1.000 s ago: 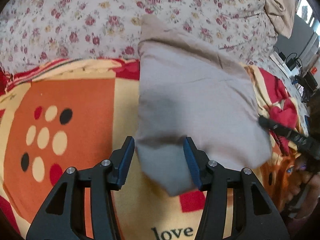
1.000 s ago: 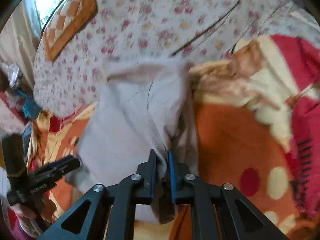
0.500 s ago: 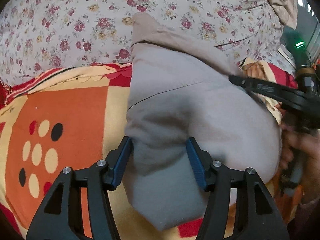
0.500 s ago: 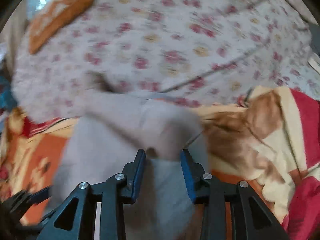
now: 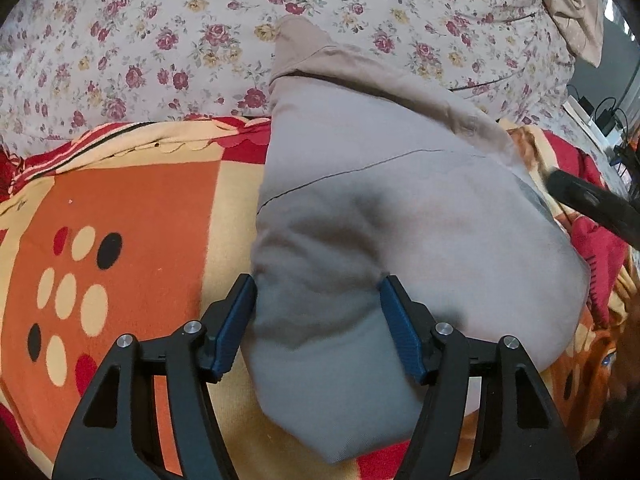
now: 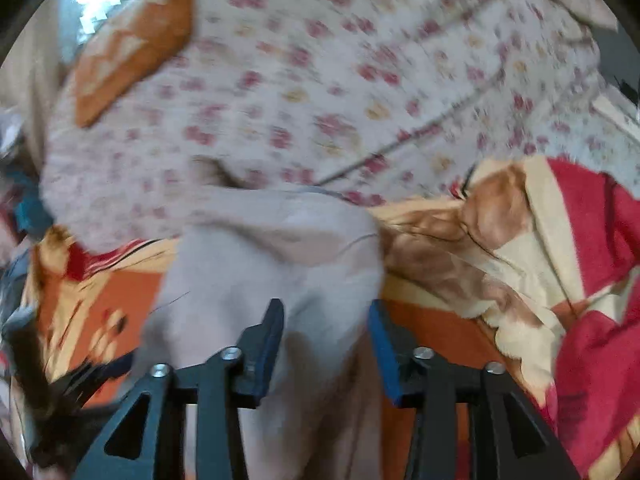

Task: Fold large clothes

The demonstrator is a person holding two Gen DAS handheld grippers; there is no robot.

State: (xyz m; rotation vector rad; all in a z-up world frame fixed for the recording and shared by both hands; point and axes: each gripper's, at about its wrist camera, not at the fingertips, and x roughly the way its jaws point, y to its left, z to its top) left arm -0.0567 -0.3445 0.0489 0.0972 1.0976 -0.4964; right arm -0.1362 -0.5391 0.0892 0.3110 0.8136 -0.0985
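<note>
A folded grey-beige garment (image 5: 392, 208) lies on an orange, cream and red blanket (image 5: 132, 208). My left gripper (image 5: 318, 312) is open, its blue-padded fingers (image 5: 236, 320) straddling the garment's near edge without pinching it. In the blurred right wrist view the same garment (image 6: 280, 264) lies ahead. My right gripper (image 6: 326, 340) is open, its fingers on either side of the garment's near end, holding nothing. The right gripper's black body shows at the right edge of the left wrist view (image 5: 592, 204).
A floral sheet (image 5: 160, 40) covers the bed beyond the blanket. A beige cloth (image 5: 572, 4) lies at the far right. An orange patterned cushion (image 6: 124, 64) sits at the far left. The blanket is bunched into red and cream folds (image 6: 560, 248) on the right.
My right gripper was shut on the garment's edge a second ago; it has let go and opened. The garment's top layer now lies folded over. My left gripper stayed open and edged forward.
</note>
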